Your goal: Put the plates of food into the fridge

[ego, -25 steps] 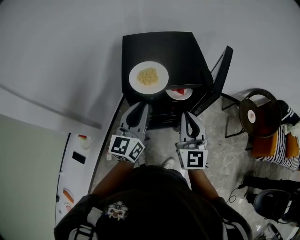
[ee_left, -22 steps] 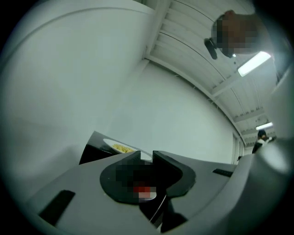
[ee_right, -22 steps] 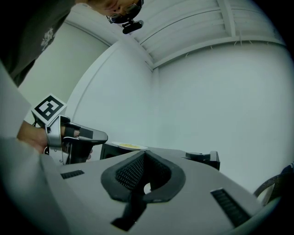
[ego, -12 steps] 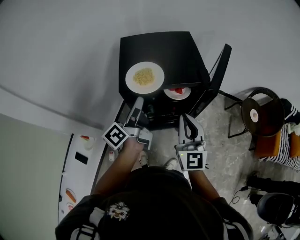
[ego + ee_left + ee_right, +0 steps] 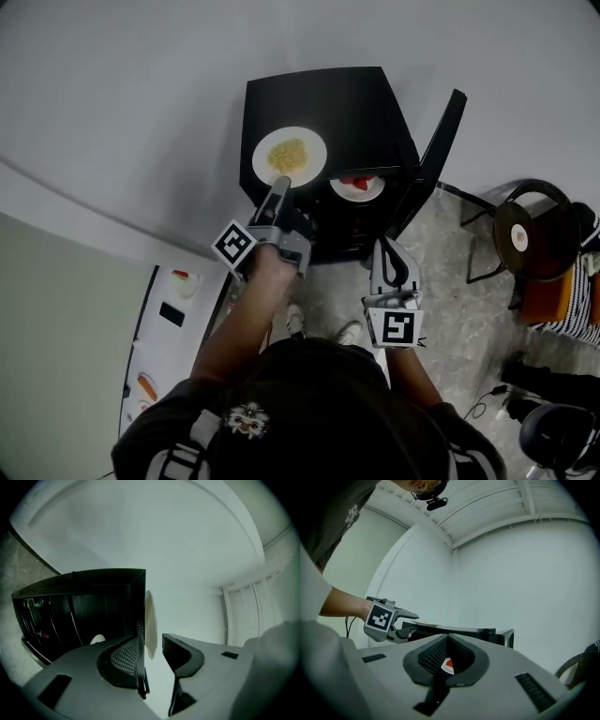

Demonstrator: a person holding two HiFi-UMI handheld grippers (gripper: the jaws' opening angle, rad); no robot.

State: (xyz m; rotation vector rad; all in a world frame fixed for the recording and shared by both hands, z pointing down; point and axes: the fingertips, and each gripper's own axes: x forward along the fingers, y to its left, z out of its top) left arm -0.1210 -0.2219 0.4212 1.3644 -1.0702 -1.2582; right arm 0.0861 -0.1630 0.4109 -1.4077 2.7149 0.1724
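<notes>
Left gripper (image 5: pixel 279 186): its jaws have just been opening and now stand spread wide, with the near rim of the plate of yellow food (image 5: pixel 310 142) between them and no pad pressing on it
Right gripper (image 5: pixel 387 247): jaws pressed together on nothing, held level in front of the open fridge (image 5: pixel 328 98), well apart from both plates
Plates, two: the one with yellow food sits on the fridge top at its front left corner, and the plate of red food (image 5: pixel 371 194) is already inside, on a shelf just behind the front edge
Fridge, one: black and low, its back to the white wall (image 5: pixel 141 112)
Door (image 5: pixel 442 141), one: swung open to the right, leaving the whole front free
Room to move: bare floor (image 5: pixel 450 272) in front, a counter (image 5: pixel 192 328) close on the left, a chair (image 5: pixel 525 234) beyond the door on the right
Left gripper view only: the yellow plate (image 5: pixel 150 620) seen edge-on between the jaws of the left gripper (image 5: pixel 153 637), and wire shelves inside the fridge (image 5: pixel 108 581)
Right gripper view only: the left gripper (image 5: pixel 384 620) from the side at the fridge top's edge, and the red food glimpsed past the closed tips of the right gripper (image 5: pixel 448 641)
</notes>
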